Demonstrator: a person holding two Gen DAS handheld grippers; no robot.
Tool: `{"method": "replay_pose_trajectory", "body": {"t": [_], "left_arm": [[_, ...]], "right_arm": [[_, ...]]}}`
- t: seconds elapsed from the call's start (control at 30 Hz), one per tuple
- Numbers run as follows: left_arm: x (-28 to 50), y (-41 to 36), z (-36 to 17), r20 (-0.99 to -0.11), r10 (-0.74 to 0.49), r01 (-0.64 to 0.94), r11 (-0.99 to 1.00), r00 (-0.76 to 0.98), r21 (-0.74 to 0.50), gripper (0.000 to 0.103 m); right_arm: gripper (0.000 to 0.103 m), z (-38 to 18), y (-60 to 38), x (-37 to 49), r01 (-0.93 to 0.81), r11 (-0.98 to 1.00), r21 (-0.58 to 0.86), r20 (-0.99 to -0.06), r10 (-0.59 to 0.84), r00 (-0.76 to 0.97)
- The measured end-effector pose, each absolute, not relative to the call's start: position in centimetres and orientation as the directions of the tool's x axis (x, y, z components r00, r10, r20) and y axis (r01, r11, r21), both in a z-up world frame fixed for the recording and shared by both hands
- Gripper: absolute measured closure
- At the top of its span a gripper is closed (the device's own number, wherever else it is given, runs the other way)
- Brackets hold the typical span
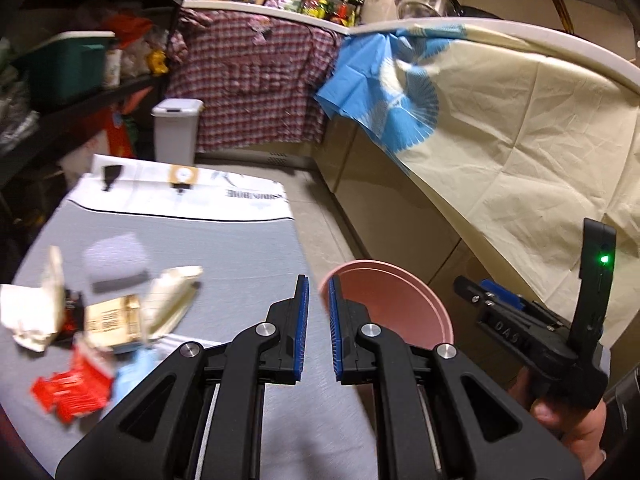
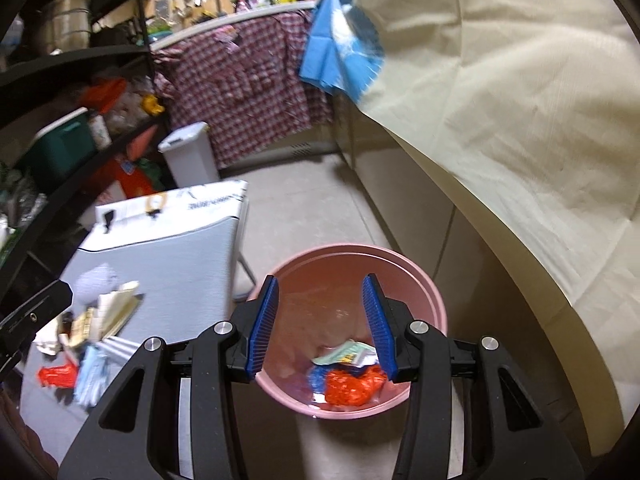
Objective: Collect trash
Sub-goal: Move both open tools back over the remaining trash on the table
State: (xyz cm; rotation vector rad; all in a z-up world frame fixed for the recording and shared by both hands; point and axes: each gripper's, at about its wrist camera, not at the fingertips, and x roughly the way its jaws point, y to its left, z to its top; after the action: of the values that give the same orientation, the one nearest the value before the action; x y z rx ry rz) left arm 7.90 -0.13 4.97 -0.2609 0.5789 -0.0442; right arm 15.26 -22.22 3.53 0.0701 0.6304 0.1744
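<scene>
Two grippers on my feeds, both with nothing between the pads. My left gripper (image 1: 318, 328) hangs over the grey table (image 1: 224, 248) with its jaws nearly closed, a thin gap left, gripping nothing. My right gripper (image 2: 322, 326) sits wide open right above the pink bucket (image 2: 434, 292), empty. Inside the bucket I see an orange-red wrapper (image 2: 346, 388), a blue scrap (image 2: 318, 376) and a pale green-white packet (image 2: 344, 354); the right blue pad cuts off part of that pile, and the bucket's near rim is hidden behind the gripper body. In the left view only the bucket's upper part shows, the rest blocked by the finger. Remaining trash lies on the table's left side: a red wrapper (image 1: 74, 390), a tan cardboard piece (image 1: 114, 320), a cream packet (image 1: 172, 300), crumpled white paper (image 1: 30, 316) and a light blue bit (image 1: 132, 376), all motion-blurred so I can't read labels or tell which pieces touch. A greyish blob (image 1: 116, 260) behind them is too smeared to identify. The right gripper's body with a green light shows at the left view's right edge, hand partly cropped. White lidded bin (image 1: 176, 130) stands beyond the table, near the checked cloth (image 1: 256, 80).
</scene>
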Motion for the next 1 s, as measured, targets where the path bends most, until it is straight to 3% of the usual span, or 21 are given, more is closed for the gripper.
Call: {"method": "replay_pose_trajectory", "body": {"t": [0.27,0.6,1.0], "left_arm": [[3.0,4.8,6.4,-0.521,-0.014,-0.125,0.965,0.853,-0.230,0.094],[-0.4,11.9,6.0,-0.537,0.117,-0.273,0.936,0.835,-0.221,0.094],[-1.6,18.0,2.2,-0.570,0.246,-0.417,0.889,0.784,-0.190,0.093]], "right_arm": [[0.058,4.4,-19.2,12.3,-0.232,0.962,0.146,-0.549,0.273,0.790],[0.061,2.8,-13.6,11.7,-0.347,0.917,0.197,-0.578,0.394,0.714],[0.061,-1.2,-4.5,11.8,-0.506,0.861,0.048,-0.634,0.418,0.650]]}}
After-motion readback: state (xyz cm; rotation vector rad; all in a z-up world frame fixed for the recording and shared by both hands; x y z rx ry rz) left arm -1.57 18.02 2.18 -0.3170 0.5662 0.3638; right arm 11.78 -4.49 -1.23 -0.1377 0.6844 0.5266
